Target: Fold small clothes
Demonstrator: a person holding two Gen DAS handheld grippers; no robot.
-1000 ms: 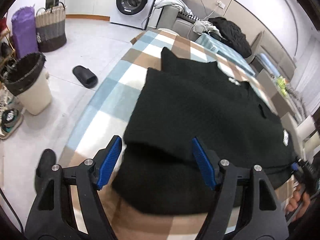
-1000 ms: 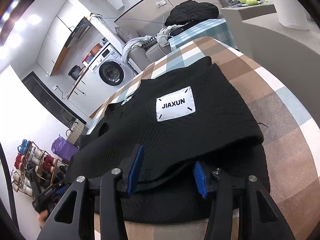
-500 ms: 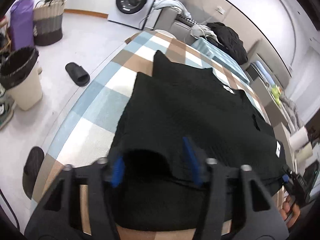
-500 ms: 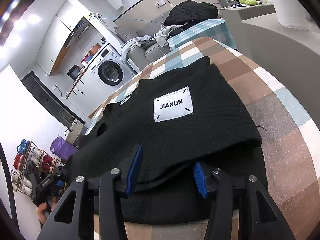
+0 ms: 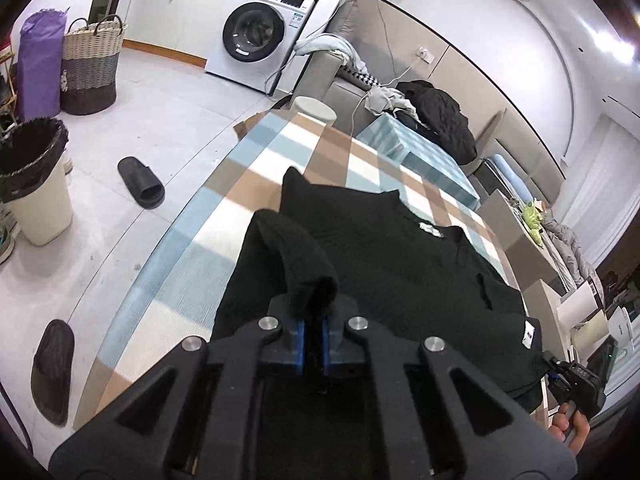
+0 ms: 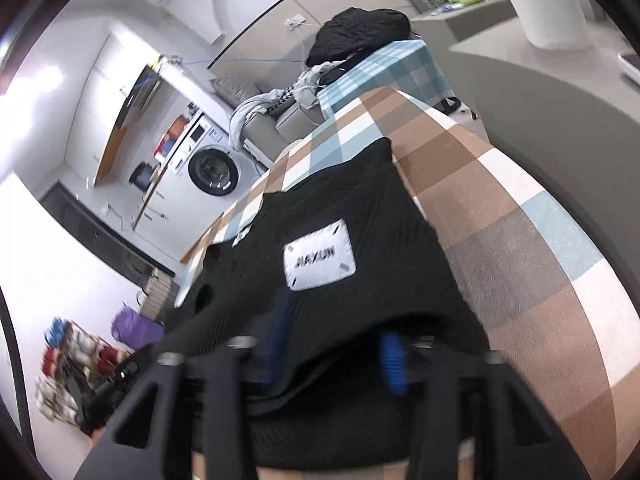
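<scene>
A black knitted sweater [image 5: 392, 264] lies spread on a table covered with a checked cloth [image 5: 224, 200] of brown, white and pale blue squares; it fills most of the near part of the tabletop. A white sewn patch [image 6: 319, 254] with blurred dark lettering sits on its upper layer in the right wrist view; a small white neck label [image 5: 431, 229] shows farther back in the left wrist view.

The left gripper [image 5: 313, 330] has its two blue-padded fingers pressed together on a raised fold of the sweater's near edge; the pinched cloth stands up in a hump above the rest of the garment. The right gripper [image 6: 336, 356] sits low at the sweater's near hem with its blue fingers [image 6: 393, 364] apart; one finger lies over the top layer and the other under the edge; this view is blurred, and a firm grasp does not show. At the far right of the left wrist view, a hand [image 5: 570, 426] holding the other tool is just visible at the sweater's corner.

Beyond the table stands a white washing machine [image 5: 256, 36]; on the floor to the left are a woven basket [image 5: 90, 68], a purple bag [image 5: 38, 64], a bin with a black liner [image 5: 34, 188] and a black slipper [image 5: 141, 188]. A dark jacket [image 5: 440, 116] lies heaped on a second checked surface behind the table.
</scene>
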